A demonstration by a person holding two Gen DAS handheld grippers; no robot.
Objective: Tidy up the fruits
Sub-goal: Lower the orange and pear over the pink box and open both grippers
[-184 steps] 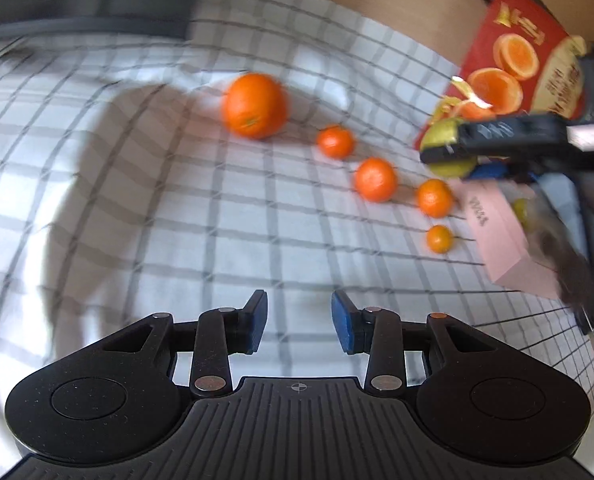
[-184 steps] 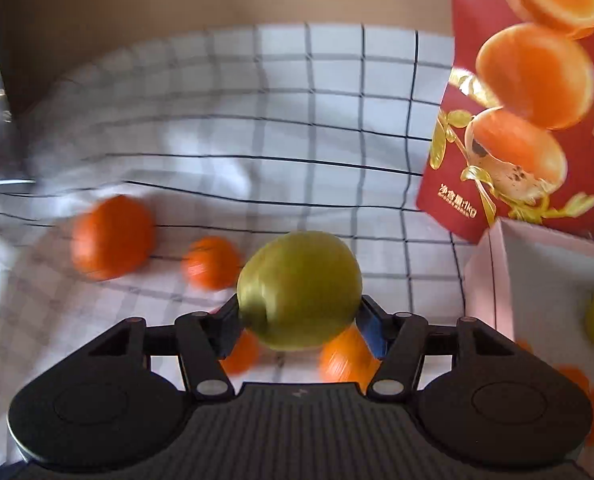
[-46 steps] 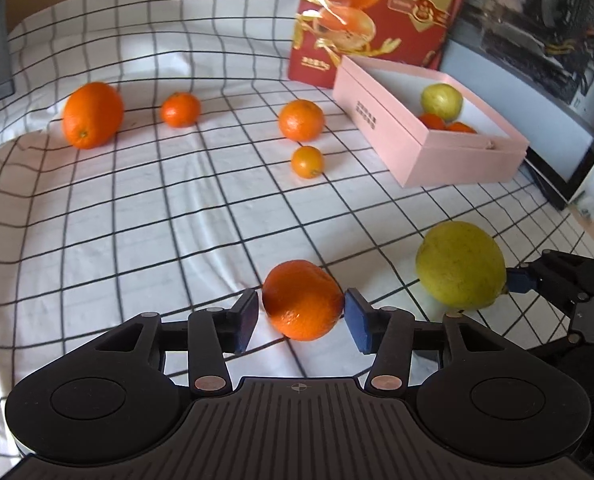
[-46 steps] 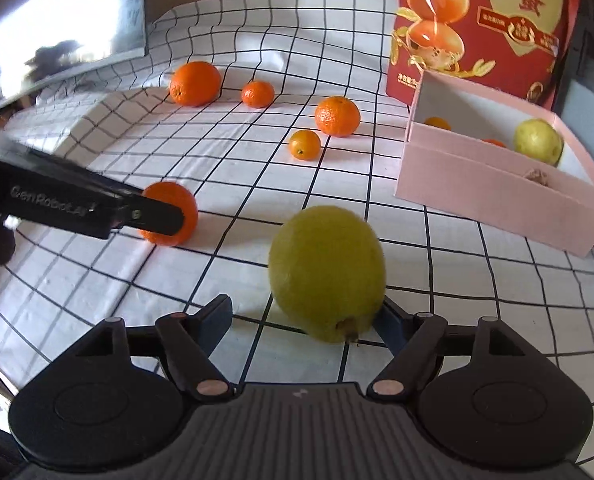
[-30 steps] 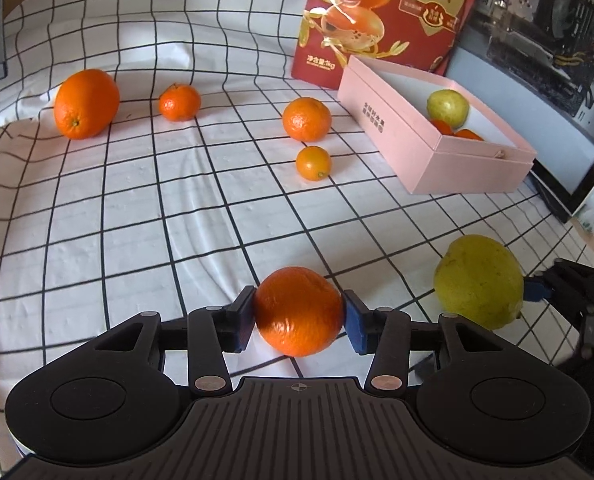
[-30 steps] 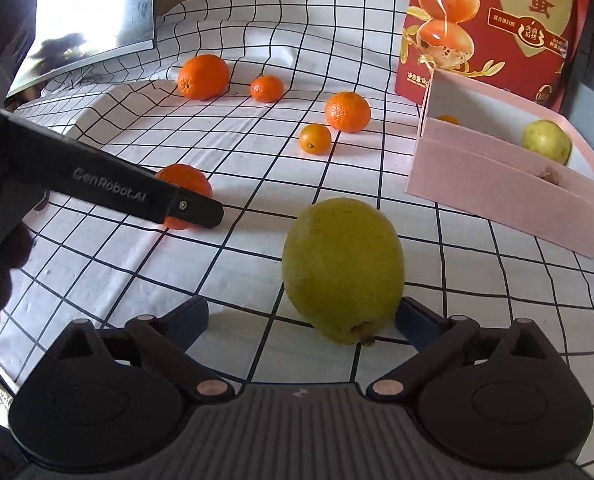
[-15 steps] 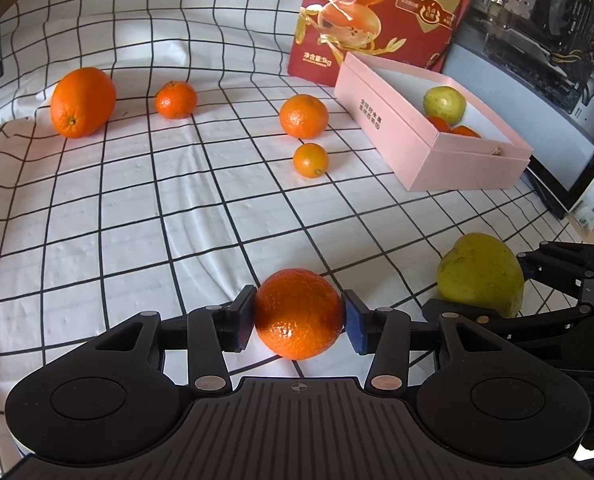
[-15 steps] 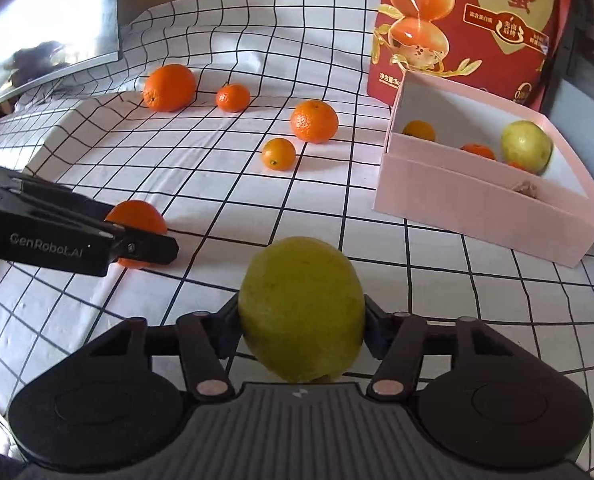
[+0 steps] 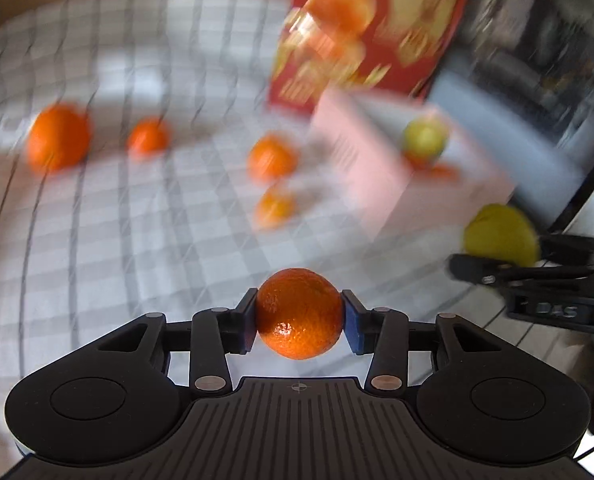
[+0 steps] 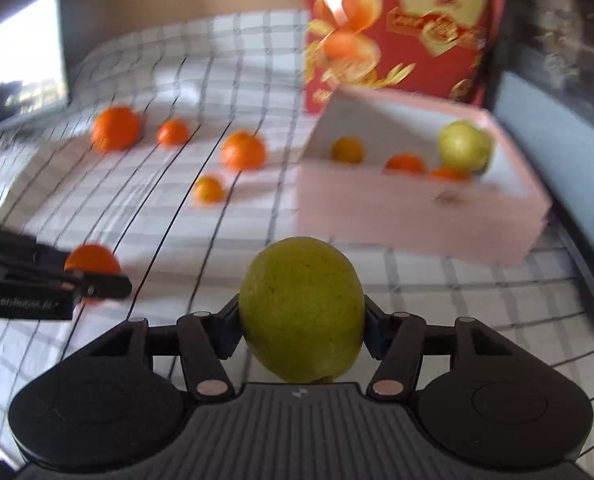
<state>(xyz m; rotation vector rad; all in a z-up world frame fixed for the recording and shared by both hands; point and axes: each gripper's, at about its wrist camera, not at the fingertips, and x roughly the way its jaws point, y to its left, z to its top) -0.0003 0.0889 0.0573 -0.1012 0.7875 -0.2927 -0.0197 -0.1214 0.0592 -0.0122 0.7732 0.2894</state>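
Note:
My left gripper (image 9: 299,316) is shut on an orange (image 9: 299,314) and holds it above the checked cloth. My right gripper (image 10: 301,320) is shut on a green pear (image 10: 301,308), also lifted. In the left wrist view the pear (image 9: 501,236) and the right gripper show at the right; in the right wrist view the held orange (image 10: 92,260) shows at the left. A pink box (image 10: 413,208) stands ahead to the right and holds a second pear (image 10: 464,146) and small oranges. Both views are blurred by motion.
Several loose oranges lie on the cloth: a large one (image 10: 116,128) far left, smaller ones (image 10: 172,132), (image 10: 243,150), (image 10: 208,190). A red printed bag (image 10: 401,28) stands behind the box. A dark screen edge (image 10: 589,280) lies at the right.
Both grippers have lifted their fruit off the cloth and moved forward toward the pink box. The right gripper had opened about a second ago and closed on the pear again.

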